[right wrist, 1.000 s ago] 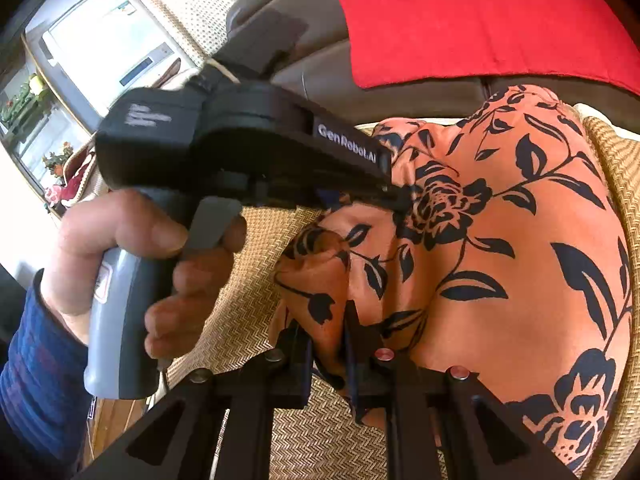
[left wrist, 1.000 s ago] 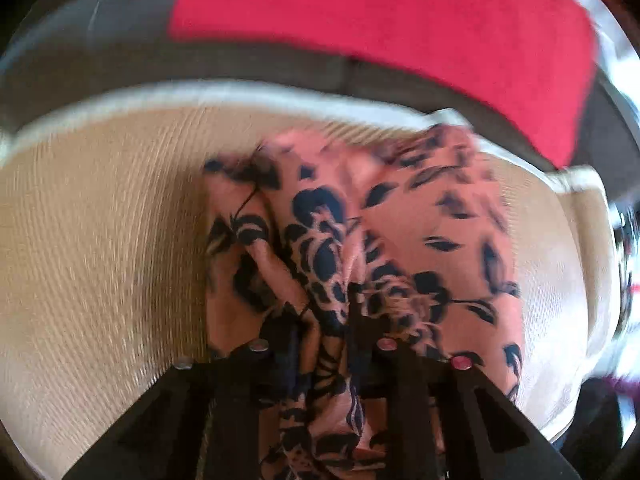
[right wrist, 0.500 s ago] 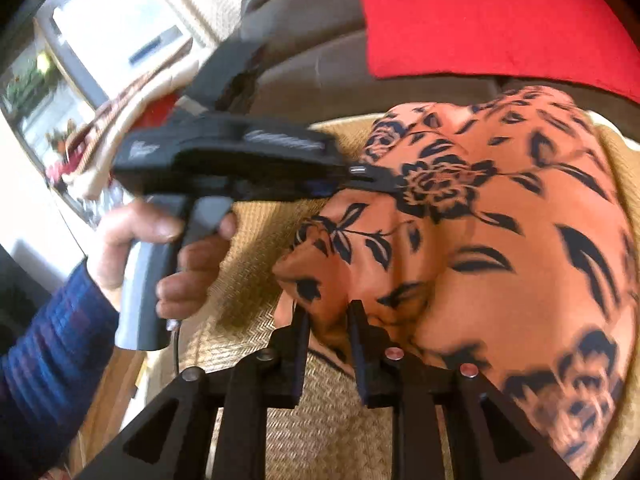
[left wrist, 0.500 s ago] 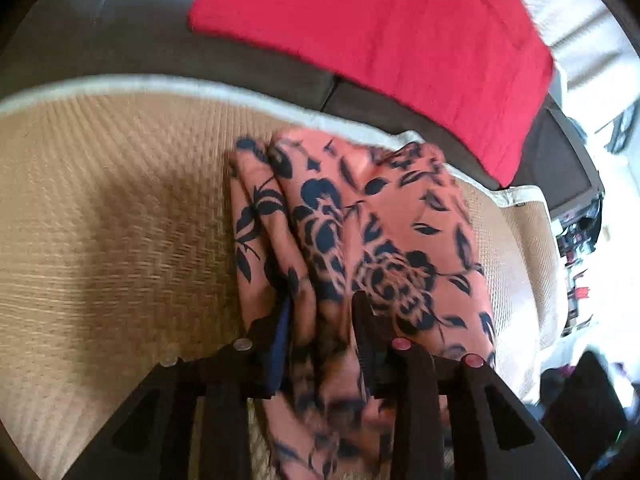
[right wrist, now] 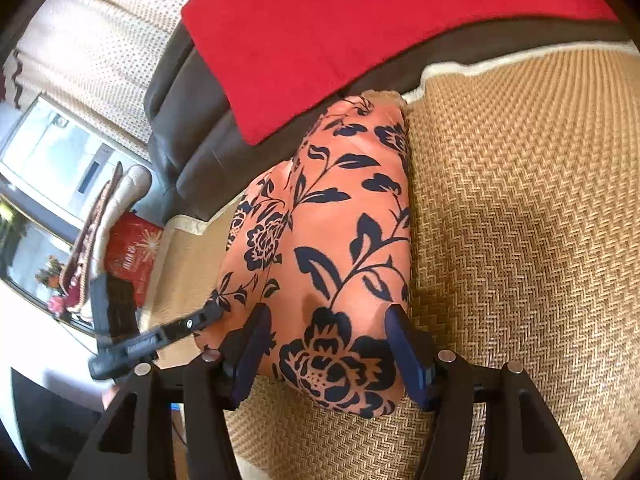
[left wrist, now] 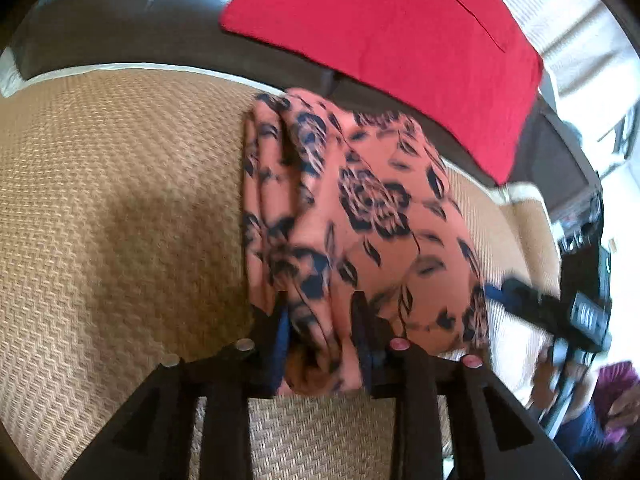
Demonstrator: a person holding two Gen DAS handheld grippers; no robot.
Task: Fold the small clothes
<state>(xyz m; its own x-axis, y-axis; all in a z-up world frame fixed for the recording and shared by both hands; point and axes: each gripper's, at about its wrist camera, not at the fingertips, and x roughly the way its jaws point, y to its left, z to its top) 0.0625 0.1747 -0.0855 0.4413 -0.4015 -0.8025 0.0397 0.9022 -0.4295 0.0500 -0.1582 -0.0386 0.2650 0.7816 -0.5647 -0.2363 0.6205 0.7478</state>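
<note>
An orange garment with a dark blue flower print [left wrist: 360, 216] lies folded into a narrow strip on a woven tan mat [left wrist: 120, 220]. My left gripper [left wrist: 320, 320] has its jaws part open around a bunched fold at the strip's near end. In the right wrist view the garment [right wrist: 340, 240] lies flat, and my right gripper [right wrist: 326, 336] is open with its fingers either side of the near end. The left gripper [right wrist: 196, 322] shows at the garment's left edge there. The right gripper's body [left wrist: 560, 312] shows at the garment's right edge in the left wrist view.
A red cloth [left wrist: 400, 32] drapes over the dark sofa back [left wrist: 120, 20] behind the mat; it also shows in the right wrist view [right wrist: 360, 32]. A window and clutter [right wrist: 60, 200] lie to the left of the sofa.
The right gripper has opened and let go of the garment, which now lies flat. The left gripper's jaws have widened. Both views have swung as the grippers moved apart.
</note>
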